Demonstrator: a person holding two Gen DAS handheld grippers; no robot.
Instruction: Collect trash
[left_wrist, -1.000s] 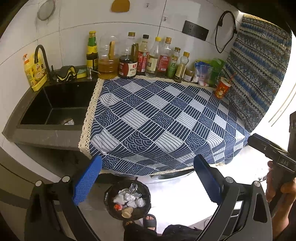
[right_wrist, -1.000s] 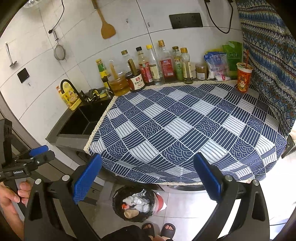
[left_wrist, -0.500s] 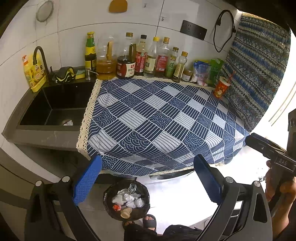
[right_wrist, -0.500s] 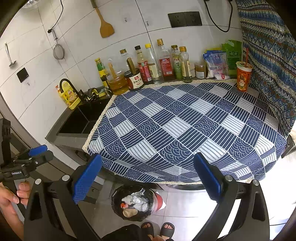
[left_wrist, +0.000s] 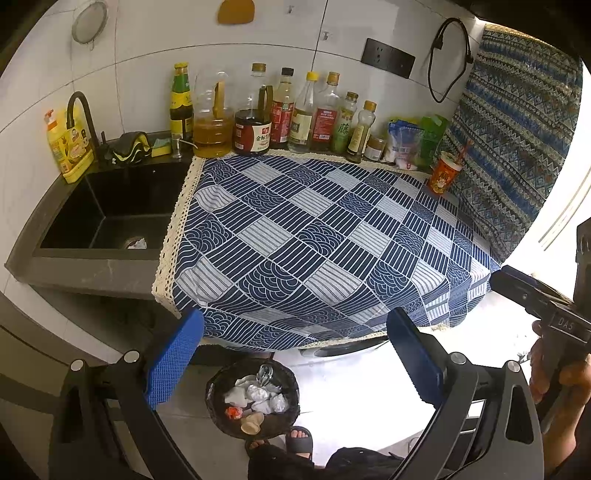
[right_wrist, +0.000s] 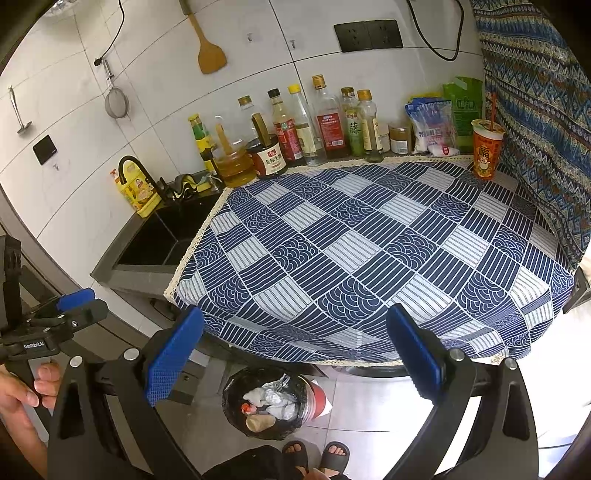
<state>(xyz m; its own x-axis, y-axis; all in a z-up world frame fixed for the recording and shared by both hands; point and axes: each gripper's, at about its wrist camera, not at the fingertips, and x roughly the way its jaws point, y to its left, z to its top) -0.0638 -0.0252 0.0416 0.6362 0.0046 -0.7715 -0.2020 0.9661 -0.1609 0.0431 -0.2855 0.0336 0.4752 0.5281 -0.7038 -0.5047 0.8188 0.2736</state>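
White wall tiles are backing a kitchen counter draped in a blue patterned tablecloth (left_wrist: 325, 236), with a black sink (left_wrist: 107, 218) lying to its left and a row of condiment bottles (left_wrist: 295, 110) standing along the wall behind it. An orange paper cup (right_wrist: 485, 149) with a straw is standing on the cloth's far right corner, just beside a striped hanging textile (right_wrist: 535, 110). On the wall above, a wooden spatula (right_wrist: 208, 48) and a mesh strainer (right_wrist: 115, 101) are hanging from hooks. Below the counter's near edge, a black-lined trash bin (left_wrist: 253, 398) is sitting on the floor and holding crumpled white paper and foil, a small red scrap and a tan rounded piece; the person's sandalled feet are standing just beside it. Both tools are hovering above the floor in front of the counter. The left gripper (left_wrist: 295, 362) is showing its blue pads spread wide apart, and nothing is lying between them. The right gripper (right_wrist: 295, 360) is likewise gaping fully, gripping nothing. Each tool is appearing at the edge of the other's view, a bare hand wrapping its handle.
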